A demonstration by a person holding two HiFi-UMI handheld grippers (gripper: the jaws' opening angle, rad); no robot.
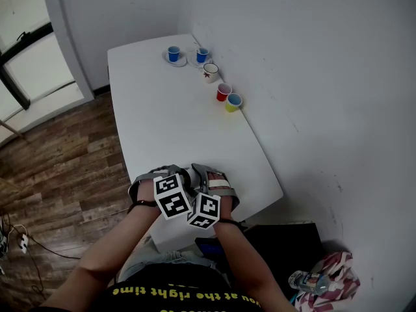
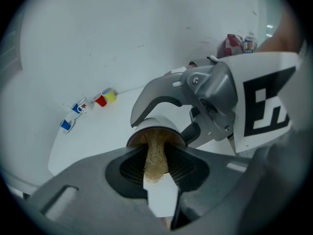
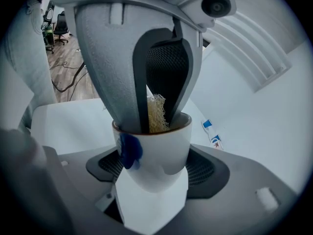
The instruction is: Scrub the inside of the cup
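Here the cup (image 3: 156,151), white with a blue mark on its side, sits upright between the jaws of the right gripper (image 3: 156,173), which stand wide and press their ribbed pads on its two sides, so it is held and not merely framed. It is at the near end of the white table (image 1: 175,129), close in front of the person; whether its base rests on the tabletop or hangs just above it I cannot tell. A tan mesh scrub pad (image 2: 155,155) is pinched in the narrow jaws of the left gripper (image 2: 157,173), and pad and jaw tips reach down past the rim into the cup. The scrubbing looks to be under way. The main risk, as I judge it, is leverage: the left jaws fill much of the mouth, so a hard sideways stroke could pry the smooth, tapering cup out of the right pads or tilt it. The thin pad could also slip free and stay in the cup if it drags on the wall. So near the table's near edge, a cup let slip could go over onto the wooden floor (image 1: 58,161). Well apart, at the far right, stand two blue cups (image 1: 173,54), a star-marked cup (image 1: 210,71), a red cup (image 1: 223,91) and a yellow cup (image 1: 233,102), out of harm's way.
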